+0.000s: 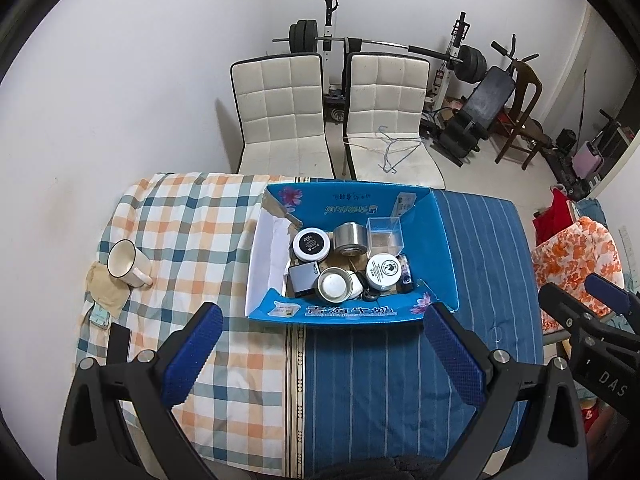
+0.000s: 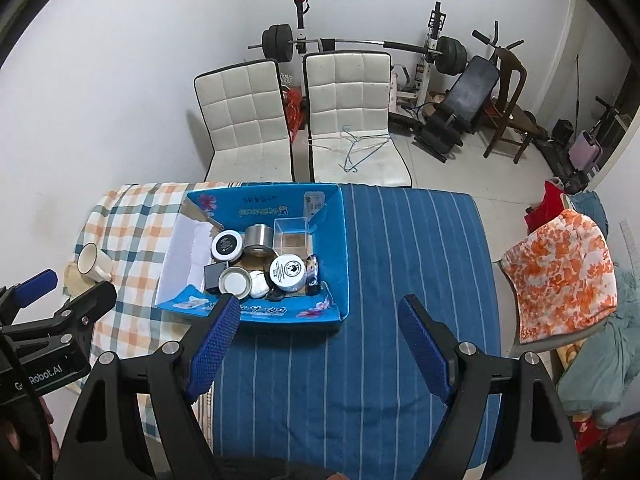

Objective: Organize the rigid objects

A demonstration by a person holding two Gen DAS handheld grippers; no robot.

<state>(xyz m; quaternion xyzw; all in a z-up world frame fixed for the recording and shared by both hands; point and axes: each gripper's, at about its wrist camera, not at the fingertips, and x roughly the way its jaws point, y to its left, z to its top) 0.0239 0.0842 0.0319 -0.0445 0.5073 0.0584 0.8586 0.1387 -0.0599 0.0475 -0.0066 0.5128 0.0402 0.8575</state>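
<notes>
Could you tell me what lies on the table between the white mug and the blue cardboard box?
Only bare checked tablecloth separates the white mug from the blue cardboard box; the left wrist view shows it best.

Blue cardboard boxes: one (image 1: 442, 248) (image 2: 340, 240), open-topped, on the table.
Round white-lidded jars in the box: two, one with a black top face (image 1: 311, 244) (image 2: 227, 245), one with a white printed lid (image 1: 383, 272) (image 2: 289, 273).
Metal cans in the box: two, one lying on its side (image 1: 350, 238) (image 2: 258, 238), one with its round white end facing up (image 1: 334, 284) (image 2: 236, 281).
Clear plastic boxes: one (image 1: 385, 232) (image 2: 292, 234).
Small dark grey boxes: one (image 1: 303, 278) (image 2: 213, 274).
Small dark items at the box's near right corner: number cannot be told.
White mugs: one (image 1: 127, 265) (image 2: 93, 263), on the checked cloth.
White padded chairs: two (image 1: 282, 116) (image 1: 386, 112) (image 2: 244, 118) (image 2: 352, 112).
Barbells on the rack: one (image 1: 384, 46) (image 2: 360, 44).
Two-finger grippers: two, the left gripper (image 1: 322, 352) and the right gripper (image 2: 320, 344), both with fingers spread wide.
</notes>
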